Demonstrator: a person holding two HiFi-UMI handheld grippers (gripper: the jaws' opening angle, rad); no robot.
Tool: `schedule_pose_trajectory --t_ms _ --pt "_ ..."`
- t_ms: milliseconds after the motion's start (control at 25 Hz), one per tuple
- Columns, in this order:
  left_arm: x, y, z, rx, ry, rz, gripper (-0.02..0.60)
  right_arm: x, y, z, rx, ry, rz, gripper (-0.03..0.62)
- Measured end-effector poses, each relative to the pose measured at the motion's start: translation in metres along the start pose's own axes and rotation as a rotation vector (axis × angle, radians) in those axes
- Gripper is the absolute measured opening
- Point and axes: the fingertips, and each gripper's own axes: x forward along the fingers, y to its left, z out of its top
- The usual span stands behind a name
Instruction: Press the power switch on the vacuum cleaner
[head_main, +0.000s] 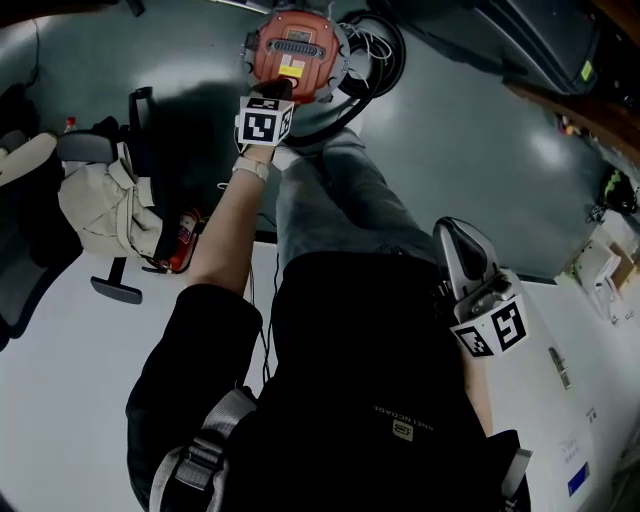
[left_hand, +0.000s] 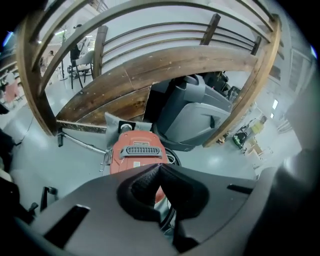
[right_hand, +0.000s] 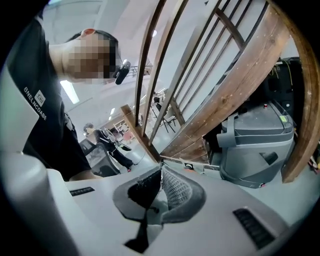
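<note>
Both are clenched on nothing: my left gripper (head_main: 278, 92) reaches out over the red vacuum cleaner (head_main: 297, 55), my right gripper (head_main: 452, 232) hangs at my side.

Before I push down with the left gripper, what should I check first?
1. Left gripper jaws shut for pressing: ok, tips meet.
2. Left gripper aimed at vacuum cleaner: ok, red top just beyond the tips.
3. Power switch located: cannot tell, none stands out.
4. Tips touching the vacuum cleaner: cannot tell.
5. Right gripper out of the way: ok, shut, at the person's side.
6. Hose off the path: ok, coiled beside it.
</note>
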Motion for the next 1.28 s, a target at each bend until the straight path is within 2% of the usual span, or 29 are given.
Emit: schedule_pose_trajectory --t_ms 240,800,1080,1280 --pt "-0.052 -0.004 0.034 0.011 -0.090 0.006 0.014 0.012 0.017 0.023 -0.041 -0.012 0.051 0.029" --pt "-0.218 -0.010 0.118 -0.061 -0.323 0.079 0.014 0.047 0.071 0.084 -0.131 -0.056 0.207 0.029" --pt "-0.308 -0.013 0.138 -0.057 -0.393 0.154 0.014 0.067 0.115 0.119 -0.174 -0.102 0.336 0.029" --pt "-0.370 -0.017 0.147 -0.085 -0.447 0.212 0.014 0.083 0.146 0.143 -0.200 -0.126 0.448 0.029"
